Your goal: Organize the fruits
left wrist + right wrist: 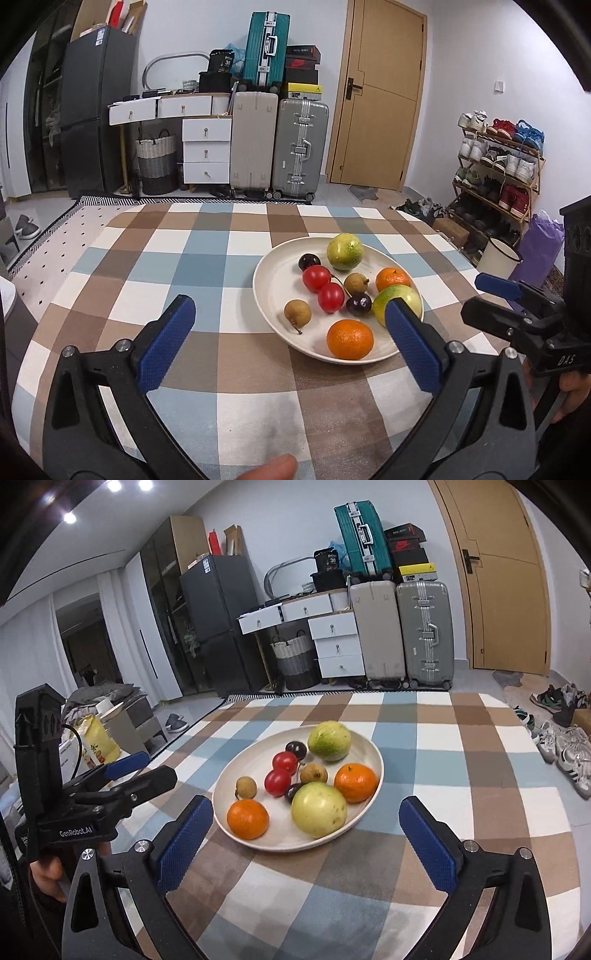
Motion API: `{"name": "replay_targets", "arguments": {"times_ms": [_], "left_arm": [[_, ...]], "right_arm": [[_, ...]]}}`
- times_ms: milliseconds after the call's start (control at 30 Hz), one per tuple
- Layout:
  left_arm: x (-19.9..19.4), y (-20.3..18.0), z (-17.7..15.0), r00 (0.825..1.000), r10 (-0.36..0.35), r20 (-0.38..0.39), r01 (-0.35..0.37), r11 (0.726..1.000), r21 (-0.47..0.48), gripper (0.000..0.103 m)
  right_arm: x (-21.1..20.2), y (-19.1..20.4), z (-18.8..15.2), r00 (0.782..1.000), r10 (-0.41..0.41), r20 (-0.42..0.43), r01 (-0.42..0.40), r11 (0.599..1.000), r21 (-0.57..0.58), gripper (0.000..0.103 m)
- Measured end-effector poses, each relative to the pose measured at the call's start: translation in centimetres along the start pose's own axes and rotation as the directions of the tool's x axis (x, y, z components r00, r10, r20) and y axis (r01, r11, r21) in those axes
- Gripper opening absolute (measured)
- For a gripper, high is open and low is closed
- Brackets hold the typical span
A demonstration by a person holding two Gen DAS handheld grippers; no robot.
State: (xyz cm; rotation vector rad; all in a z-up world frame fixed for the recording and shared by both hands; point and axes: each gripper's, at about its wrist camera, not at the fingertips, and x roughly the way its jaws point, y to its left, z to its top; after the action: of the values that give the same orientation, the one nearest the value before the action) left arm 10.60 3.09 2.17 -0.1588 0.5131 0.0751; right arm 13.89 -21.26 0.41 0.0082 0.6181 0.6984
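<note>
A cream plate [273, 291] [229, 794] on the checked tablecloth holds several fruits: two green guavas [345, 251] [319, 814], two oranges [349, 339] [247, 818], two red tomatoes [316, 277] [277, 782], two brown longans [297, 312] [246, 787] and two dark cherries [309, 261] [296, 748]. My left gripper [288, 332] is open and empty, hovering near the plate's front-left rim. My right gripper [306, 830] is open and empty, its fingers either side of the plate's near edge. Each gripper shows at the other view's edge.
The checked tablecloth [207, 266] covers the table. Behind stand suitcases [299, 147], white drawers [206, 151], a dark fridge [96, 110], a wooden door [380, 96] and a shoe rack [498, 158] at right.
</note>
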Motion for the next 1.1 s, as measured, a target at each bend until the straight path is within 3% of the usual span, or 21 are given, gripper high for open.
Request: {"name": "replay_targets", "arguments": {"times_ms": [367,1100], "left_arm": [[0.6,0.0,-1.6,1.000,-0.007,0.001,0.007,1.000,0.007,0.102],[1.4,1.1,-1.7,1.000,-0.018,0.009,0.019,0.999,-0.050,0.102]], "right_arm": [[-0.5,0.7,-1.0,0.996,-0.020,0.087,0.026,0.997,-0.069,0.103],[-1.5,1.4,-1.3,0.990,-0.039,0.138,0.054,0.992,-0.110,0.103]]}}
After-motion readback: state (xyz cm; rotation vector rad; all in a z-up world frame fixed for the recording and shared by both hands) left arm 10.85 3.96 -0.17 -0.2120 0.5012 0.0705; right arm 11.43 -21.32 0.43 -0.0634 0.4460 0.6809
